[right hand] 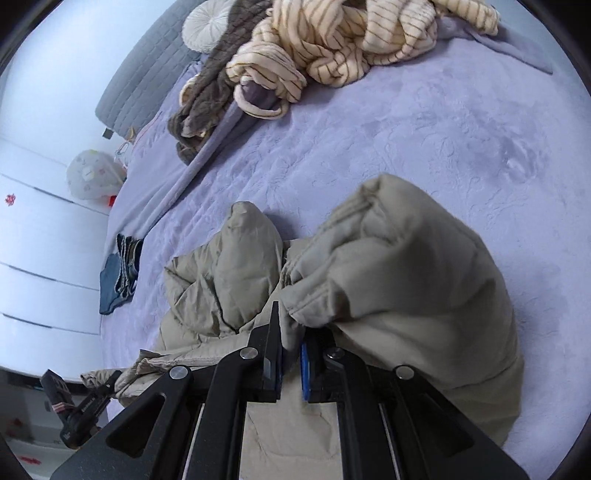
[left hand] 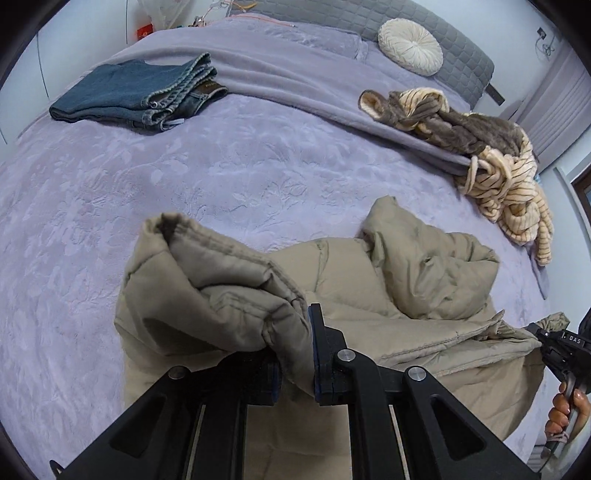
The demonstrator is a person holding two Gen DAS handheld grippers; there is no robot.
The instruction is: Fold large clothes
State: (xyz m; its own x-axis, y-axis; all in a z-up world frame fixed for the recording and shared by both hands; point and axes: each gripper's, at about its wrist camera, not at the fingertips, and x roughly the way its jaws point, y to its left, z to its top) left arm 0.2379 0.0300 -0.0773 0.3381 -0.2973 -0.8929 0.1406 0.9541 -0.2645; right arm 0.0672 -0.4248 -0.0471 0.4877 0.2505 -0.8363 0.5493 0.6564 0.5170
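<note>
Jacket (left hand: 424, 280), tan and puffy, lies bunched on the bed (left hand: 184, 177) at 6 o'clock in both views. Left tongs (left hand: 295, 354) pinch one padded edge, right tongs (right hand: 291, 354) pinch another. Step looks like carrying both edges over for a fold. Next: lay them flat and aligned, then release. Jeans (left hand: 136, 92) folded at 11 o'clock, striped robe (left hand: 509, 184) at 2.

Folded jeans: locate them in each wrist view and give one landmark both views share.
Left wrist: folded jeans lie upper left on the purple bedspread.
Right wrist: they lie at the left edge, mid-height.
Shared landmark: the round cream cushion, against the grey headboard.
</note>
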